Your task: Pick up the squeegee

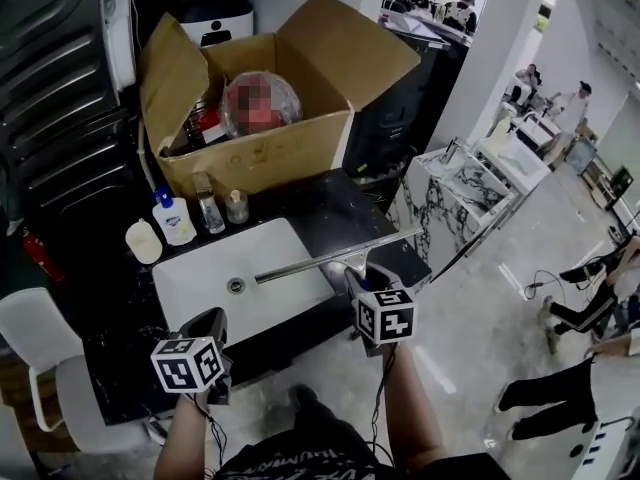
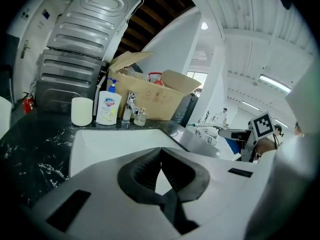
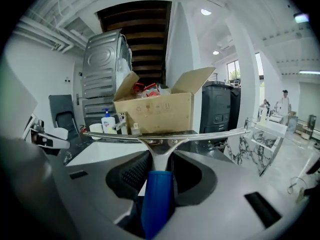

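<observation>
The squeegee (image 1: 335, 258) has a long metal blade bar and a blue handle (image 3: 157, 194). My right gripper (image 1: 356, 274) is shut on that handle and holds the bar level above the front right corner of the white sink (image 1: 200, 280). In the right gripper view the bar (image 3: 165, 135) runs across the picture just beyond the jaws of the right gripper (image 3: 159, 159). My left gripper (image 1: 208, 320) hangs at the sink's front left edge. In its own view the left gripper (image 2: 160, 151) is shut, pads touching, nothing between them.
An open cardboard box (image 1: 260, 153) full of items stands behind the sink. A soap pump bottle (image 1: 175, 218), a white cup (image 1: 143, 241), a tap (image 1: 208, 208) and a small jar (image 1: 236, 206) line the back rim. A marble counter (image 1: 460, 183) lies right, a white chair (image 1: 30, 328) left.
</observation>
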A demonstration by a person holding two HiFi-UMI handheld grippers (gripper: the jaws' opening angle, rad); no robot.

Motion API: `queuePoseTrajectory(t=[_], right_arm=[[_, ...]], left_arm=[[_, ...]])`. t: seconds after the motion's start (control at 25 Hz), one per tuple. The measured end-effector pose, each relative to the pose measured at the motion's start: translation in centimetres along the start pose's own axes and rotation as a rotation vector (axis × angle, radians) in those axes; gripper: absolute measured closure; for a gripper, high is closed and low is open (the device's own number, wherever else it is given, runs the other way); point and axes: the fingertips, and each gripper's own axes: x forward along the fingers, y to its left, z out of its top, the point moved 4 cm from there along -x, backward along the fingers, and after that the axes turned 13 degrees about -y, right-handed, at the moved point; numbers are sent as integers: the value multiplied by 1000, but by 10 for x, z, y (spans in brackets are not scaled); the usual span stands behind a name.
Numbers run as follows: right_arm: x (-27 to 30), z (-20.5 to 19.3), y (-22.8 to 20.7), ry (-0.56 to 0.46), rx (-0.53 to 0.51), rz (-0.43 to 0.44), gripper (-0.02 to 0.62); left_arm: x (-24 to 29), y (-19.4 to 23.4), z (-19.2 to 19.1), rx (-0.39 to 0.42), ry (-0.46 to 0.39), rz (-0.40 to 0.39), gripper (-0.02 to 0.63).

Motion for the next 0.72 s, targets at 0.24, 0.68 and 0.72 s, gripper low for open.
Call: queuePoseTrajectory(t=[0.24,0.68,0.72], right_arm=[[-54,-23,42,-15,-5,-19,442],[-156,-76,130,15,3,-35,442],[-164,-82,136,19,7,-37,442]], left_arm=[[-61,10,-21,4,-16,-23,586],[-179,32,-67,-11,11,-47,586],[-186,33,-71,-10,15,-51,586]])
